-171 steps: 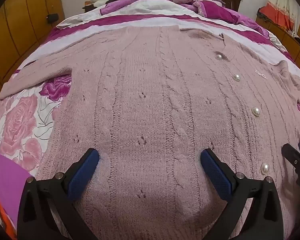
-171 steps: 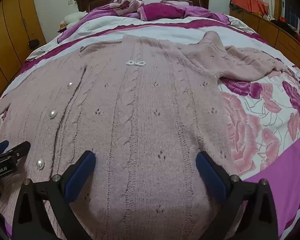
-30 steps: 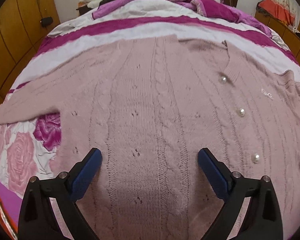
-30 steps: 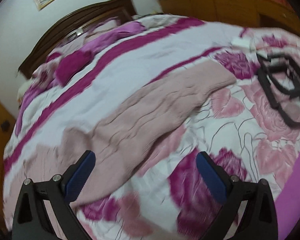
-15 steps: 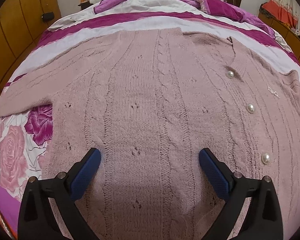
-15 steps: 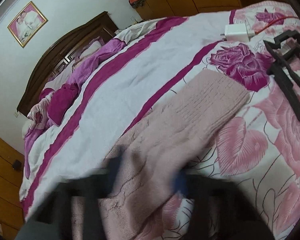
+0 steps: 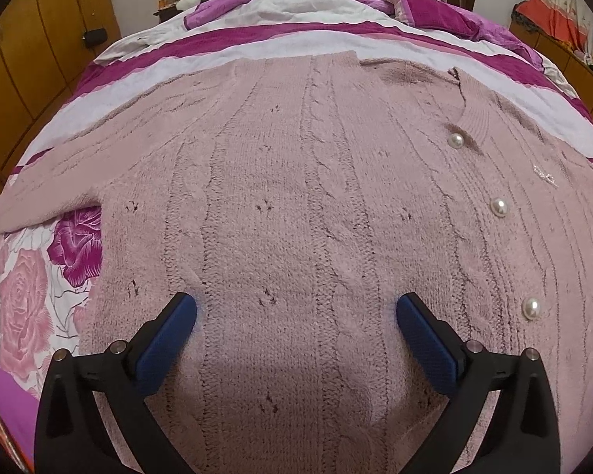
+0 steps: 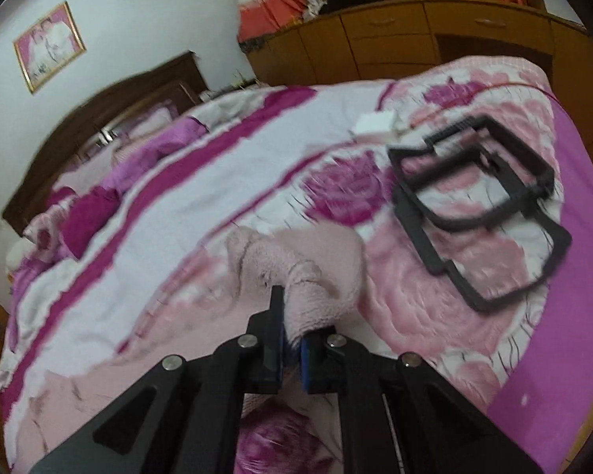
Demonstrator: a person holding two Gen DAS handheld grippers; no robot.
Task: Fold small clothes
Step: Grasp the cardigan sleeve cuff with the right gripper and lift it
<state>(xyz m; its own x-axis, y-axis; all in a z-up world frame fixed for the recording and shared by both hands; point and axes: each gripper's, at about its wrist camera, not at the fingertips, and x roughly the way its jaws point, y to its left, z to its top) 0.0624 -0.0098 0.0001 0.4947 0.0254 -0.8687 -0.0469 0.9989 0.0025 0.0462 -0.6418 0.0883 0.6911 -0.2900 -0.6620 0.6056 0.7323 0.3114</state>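
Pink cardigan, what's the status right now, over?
Right gripper jaws shut on cardigan sleeve. Left gripper jaws opening, nothing gripped, over cardigan. Black frame on bed beside sleeve, not touching.

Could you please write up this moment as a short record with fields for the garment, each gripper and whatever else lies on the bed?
garment: pink knitted cardigan with pearl buttons, spread flat on the bed
surface: floral bedspread
left gripper: jaws opening, over the cardigan's body, nothing pinched between them
right gripper: shut on the sleeve, whose end is bunched at the pads
other items: black plastic frame and white charger near the bed's edge
fold status: not yet folded
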